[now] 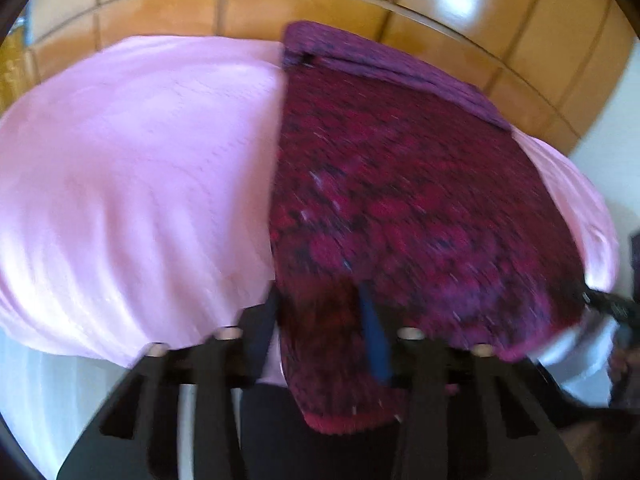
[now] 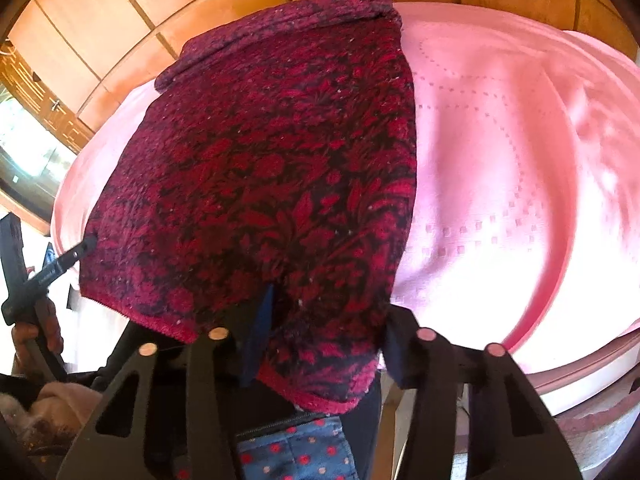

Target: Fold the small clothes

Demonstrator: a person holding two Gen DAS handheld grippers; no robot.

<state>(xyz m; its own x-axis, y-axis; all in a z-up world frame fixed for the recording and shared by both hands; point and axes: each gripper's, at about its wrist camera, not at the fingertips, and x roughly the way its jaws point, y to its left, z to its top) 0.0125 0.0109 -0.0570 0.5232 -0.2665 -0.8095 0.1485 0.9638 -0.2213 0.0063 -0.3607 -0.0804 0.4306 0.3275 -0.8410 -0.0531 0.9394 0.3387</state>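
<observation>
While both grippers point down at the near hem of a dark red patterned garment [image 2: 264, 168], each has a fold of that cloth between its fingers.

In the left wrist view the left gripper [image 1: 320, 320] has its blue-padded fingers [image 1: 374, 336] drawn fairly close together, with a bunched corner of the garment's near edge squeezed between them and hanging down below the fingertips. The picture is blurred, so the exact contact of the pads is hard to read, but the cloth fills the gap. Beyond the fingers the garment lies flat and stretches away to a folded-over band at its far end. To the left of the fingers spreads a pink bedsheet [image 1: 132, 168], which carries the garment.

In the right wrist view the right gripper [image 2: 324, 332] stands partly closed, its left pad [image 2: 258, 332] and right pad on either side of a hanging flap of the hem, which bulges between them and drops below them. Beyond the fingers the garment runs away across the sheet; to the right of the fingers lies bare pink sheet with a dotted weave. Far to the left of these fingers, the left gripper's tip meets the garment's other near corner, with a hand [image 2: 38, 332] on its handle. Below the fingers shows blue spotted fabric [image 2: 296, 452].

Wooden panelling [image 2: 100, 32] rises behind the bed.
</observation>
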